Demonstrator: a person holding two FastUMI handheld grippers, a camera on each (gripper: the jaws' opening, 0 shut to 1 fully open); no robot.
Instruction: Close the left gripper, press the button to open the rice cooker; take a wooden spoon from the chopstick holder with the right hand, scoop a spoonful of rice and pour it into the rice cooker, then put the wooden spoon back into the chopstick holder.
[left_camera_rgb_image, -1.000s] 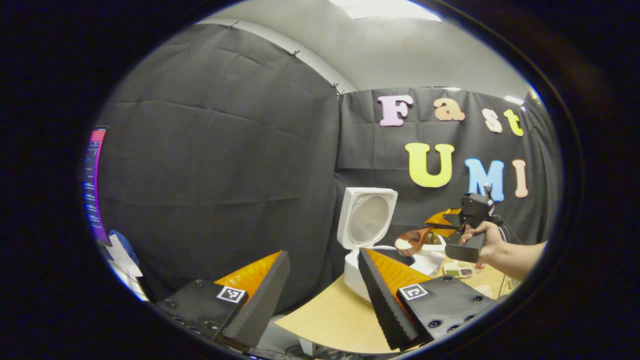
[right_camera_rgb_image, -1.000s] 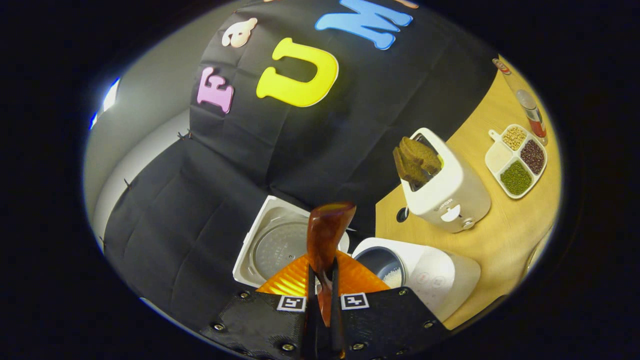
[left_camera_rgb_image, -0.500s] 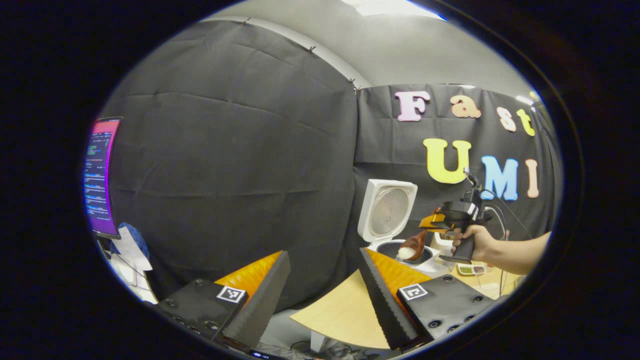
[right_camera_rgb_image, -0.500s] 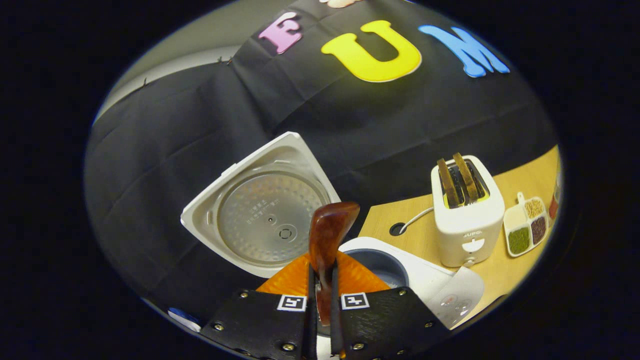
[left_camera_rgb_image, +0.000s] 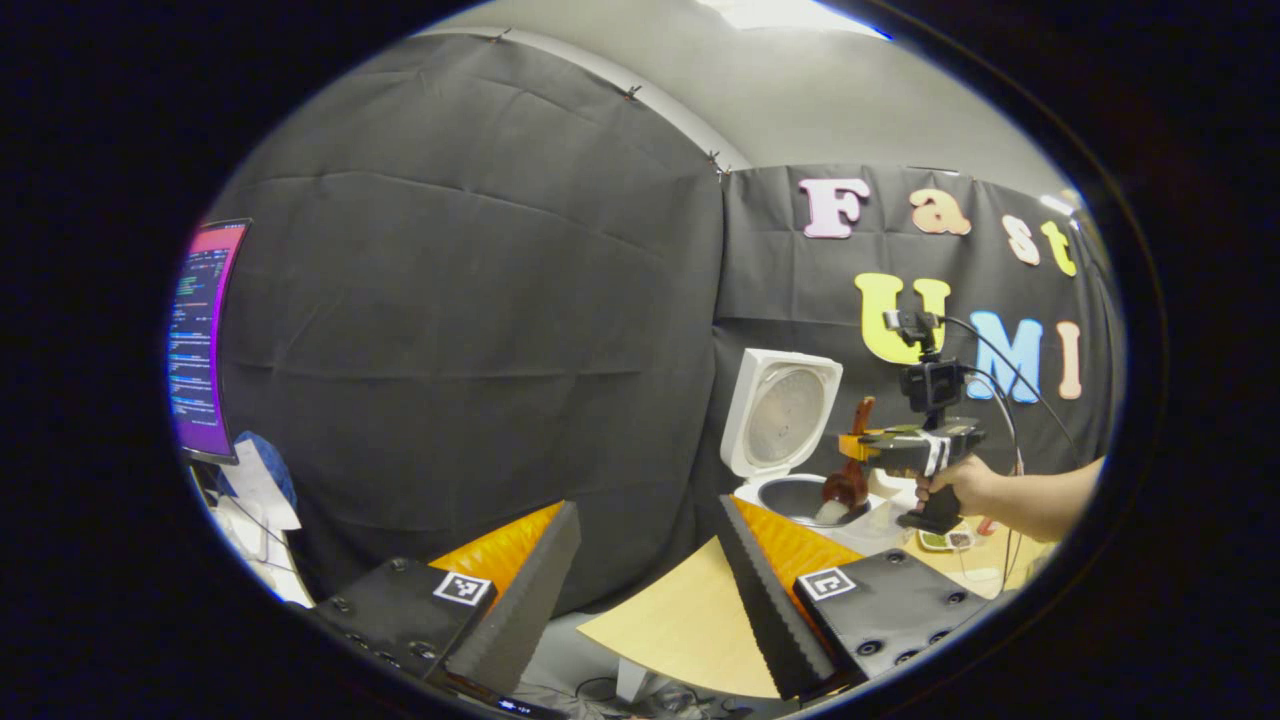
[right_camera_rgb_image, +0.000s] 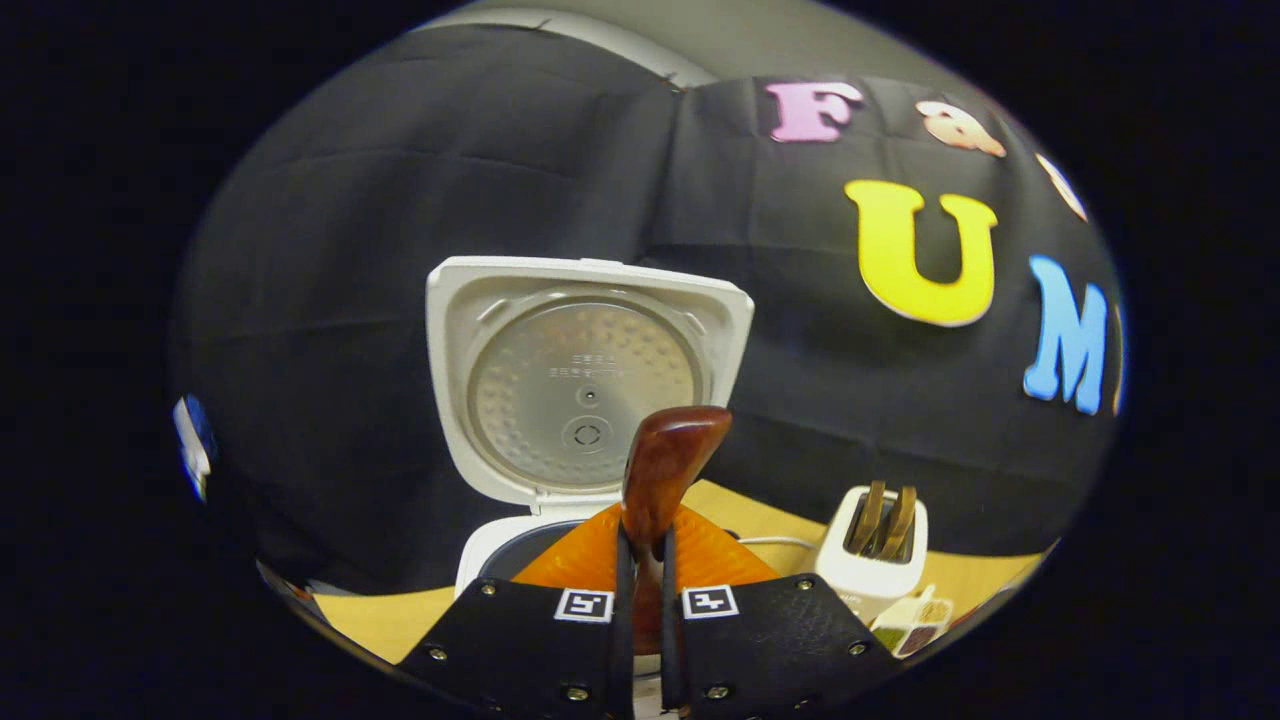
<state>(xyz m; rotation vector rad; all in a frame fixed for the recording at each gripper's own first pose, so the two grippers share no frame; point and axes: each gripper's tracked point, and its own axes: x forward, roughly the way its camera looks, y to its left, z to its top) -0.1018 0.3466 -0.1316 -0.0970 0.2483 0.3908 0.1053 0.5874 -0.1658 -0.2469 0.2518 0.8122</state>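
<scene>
The white rice cooker (left_camera_rgb_image: 800, 490) stands with its lid (left_camera_rgb_image: 785, 412) up. A hand (left_camera_rgb_image: 955, 485) holds my right gripper (left_camera_rgb_image: 865, 445) over the pot, shut on the wooden spoon (left_camera_rgb_image: 850, 480). The spoon hangs steeply, bowl down at the pot's mouth, with white rice (left_camera_rgb_image: 830, 512) at its tip. In the right gripper view the right gripper (right_camera_rgb_image: 643, 540) pinches the spoon's brown handle (right_camera_rgb_image: 665, 460), which sticks up in front of the open lid (right_camera_rgb_image: 585, 375); the spoon's bowl is hidden below. My left gripper (left_camera_rgb_image: 648, 510) stands open and holds nothing, well short of the cooker at the table's near left.
A white toaster (right_camera_rgb_image: 870, 555) with two bread slices stands right of the cooker, and a divided tray of beans (right_camera_rgb_image: 910, 628) lies beside it. The wooden table (left_camera_rgb_image: 680, 630) ends just under my left gripper. A lit monitor (left_camera_rgb_image: 200, 340) is at far left.
The right gripper has rolled over the pot, tipping the spoon from nearly level to bowl-down so the rice spills into the cooker. The left gripper has stayed open and turned slightly left.
</scene>
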